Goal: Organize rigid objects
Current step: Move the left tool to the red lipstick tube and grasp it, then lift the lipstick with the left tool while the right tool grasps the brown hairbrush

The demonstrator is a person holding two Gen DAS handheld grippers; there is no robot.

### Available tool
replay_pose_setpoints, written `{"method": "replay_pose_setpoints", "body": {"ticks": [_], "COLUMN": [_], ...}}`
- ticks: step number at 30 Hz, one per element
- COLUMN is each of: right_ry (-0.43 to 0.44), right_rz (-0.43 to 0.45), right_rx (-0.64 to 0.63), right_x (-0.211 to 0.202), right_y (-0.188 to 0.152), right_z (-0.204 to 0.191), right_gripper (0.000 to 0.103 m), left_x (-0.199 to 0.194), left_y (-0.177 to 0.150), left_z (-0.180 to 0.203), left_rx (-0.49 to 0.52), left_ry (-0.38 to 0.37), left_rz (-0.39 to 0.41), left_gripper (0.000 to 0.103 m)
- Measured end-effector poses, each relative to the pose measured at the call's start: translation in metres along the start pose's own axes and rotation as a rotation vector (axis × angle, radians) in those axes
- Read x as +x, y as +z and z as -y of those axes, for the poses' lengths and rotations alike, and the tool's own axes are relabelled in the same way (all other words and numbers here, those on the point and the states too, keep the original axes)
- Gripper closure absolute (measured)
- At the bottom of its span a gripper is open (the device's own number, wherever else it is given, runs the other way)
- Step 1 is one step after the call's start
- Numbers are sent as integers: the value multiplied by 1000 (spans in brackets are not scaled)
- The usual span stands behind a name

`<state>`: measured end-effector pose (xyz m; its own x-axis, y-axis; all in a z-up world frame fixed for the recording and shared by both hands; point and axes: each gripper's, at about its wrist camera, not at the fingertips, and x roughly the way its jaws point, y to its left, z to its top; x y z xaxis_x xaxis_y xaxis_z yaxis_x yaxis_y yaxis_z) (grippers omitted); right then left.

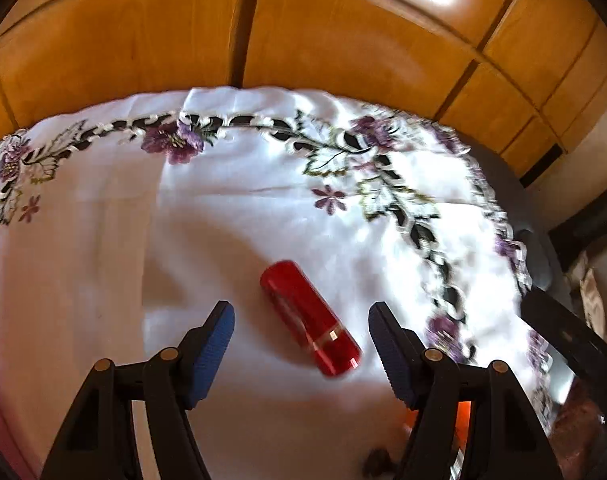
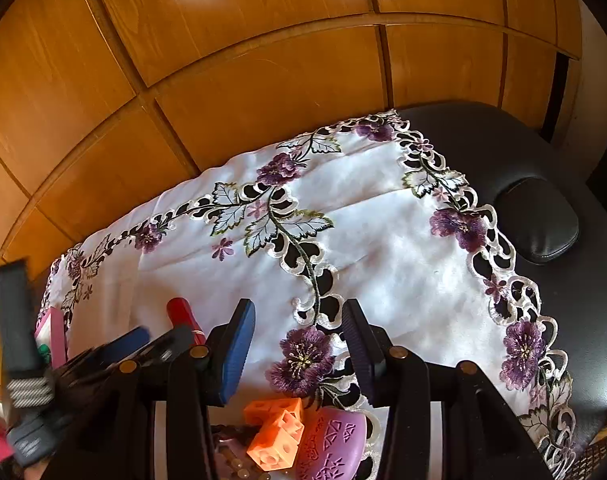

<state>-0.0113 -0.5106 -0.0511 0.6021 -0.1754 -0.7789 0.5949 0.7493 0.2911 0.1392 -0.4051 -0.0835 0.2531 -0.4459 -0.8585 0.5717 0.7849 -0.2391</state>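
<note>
A glossy red cylindrical case (image 1: pixel 309 316) with a thin silver band lies on its side on the white embroidered cloth (image 1: pixel 103 248). My left gripper (image 1: pixel 301 312) is open, its blue pads on either side of the case and just above it. In the right wrist view the red case (image 2: pixel 184 314) shows at lower left, partly hidden by the left gripper (image 2: pixel 143 344). My right gripper (image 2: pixel 299 316) is open and empty above the cloth (image 2: pixel 383 248). Below it lie orange linked cubes (image 2: pixel 277 432) and a purple patterned piece (image 2: pixel 331 448).
Wooden cabinet doors (image 2: pixel 243 60) stand behind the table. The cloth's edge leaves a black padded surface (image 2: pixel 543 208) bare at the right. A pink item (image 2: pixel 55 336) sits at the cloth's left edge. A small dark object (image 1: pixel 377 460) lies near the left gripper's base.
</note>
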Motion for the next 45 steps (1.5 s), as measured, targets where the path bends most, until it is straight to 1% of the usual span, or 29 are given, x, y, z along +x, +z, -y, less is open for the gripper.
{"method": "replay_pose_setpoints", "body": {"ticks": [1, 2, 3, 4, 5, 6, 8, 12, 14, 16, 18, 20, 24, 25, 28, 30, 33, 36, 38, 39, 40, 41, 42, 43, 44, 45], "right_ry": [3, 5, 3, 3, 6, 8, 11, 15, 17, 36, 73, 129, 206, 200, 184, 207, 209, 174, 149, 151, 160, 171, 179, 207, 272, 312], "right_rz": [-2, -2, 0, 1, 0, 0, 0, -7, -17, -34, -55, -89, -191, -201, -165, -166, -209, -245, -264, -283, -291, -297, -304, -303, -305, -308], "right_rx": [0, -2, -3, -4, -3, -2, -5, -2, 6, 17, 26, 25, 10, 21, 50, 77, 34, -32, -43, -42, -33, -20, -19, -24, -22, -19], "right_x": [0, 1, 1, 1, 1, 1, 0, 2, 3, 6, 8, 11, 21, 20, 7, -2, -11, -18, -17, -13, -11, -9, -7, -5, -3, -3], "right_y": [0, 0, 0, 0, 1, 1, 1, 1, 0, 0, -1, -3, -13, -15, -15, -17, -27, -45, -54, -60, -62, -64, -64, -63, -60, -58], "right_z": [0, 0, 0, 0, 0, 1, 0, 1, 2, 3, 3, 0, -9, -9, -5, -2, -12, -23, -24, -26, -25, -27, -30, -36, -43, -49], "right_gripper": [57, 57, 57, 57, 57, 57, 58, 58, 58, 58, 58, 58, 58, 58, 58, 58, 58, 58, 57, 56, 54, 49, 48, 48, 47, 46], "left_x": [9, 12, 11, 10, 8, 6, 0, -16, -27, -35, -46, -55, -71, -74, -80, -83, -87, -89, -91, -91, -91, -91, -92, -92, -92, -92], "left_y": [1, 0, -2, -4, -6, -9, -16, -40, -58, -73, -91, -105, -128, -132, -142, -148, -155, -158, -160, -160, -161, -161, -162, -162, -162, -162], "left_z": [0, 1, 6, 7, 8, 7, 0, -10, -13, -15, -18, -21, -27, -27, -30, -33, -37, -39, -42, -42, -42, -42, -42, -42, -43, -43], "left_rx": [1, 22, 62, 85, 111, 130, 133, 152, 172, 184, 193, 194, 195, 200, 202, 197, 195, 188, 180, 177, 175, 175, 175, 174, 173, 172], "left_ry": [12, 24, 50, 60, 66, 70, 48, 53, 61, 59, 62, 59, 56, 58, 56, 50, 41, 32, 24, 22, 21, 20, 19, 17, 16, 15], "left_rz": [-24, -14, -2, -5, 0, 2, 3, 22, 31, 36, 42, 46, 45, 45, 46, 48, 55, 59, 61, 62, 63, 64, 65, 65, 65, 65], "left_gripper": [34, 36, 40, 53, 75, 77, 77, 77, 77, 77, 77, 77, 77, 77, 77, 77, 77, 77, 77, 77, 77, 77, 77, 77, 77, 77]}}
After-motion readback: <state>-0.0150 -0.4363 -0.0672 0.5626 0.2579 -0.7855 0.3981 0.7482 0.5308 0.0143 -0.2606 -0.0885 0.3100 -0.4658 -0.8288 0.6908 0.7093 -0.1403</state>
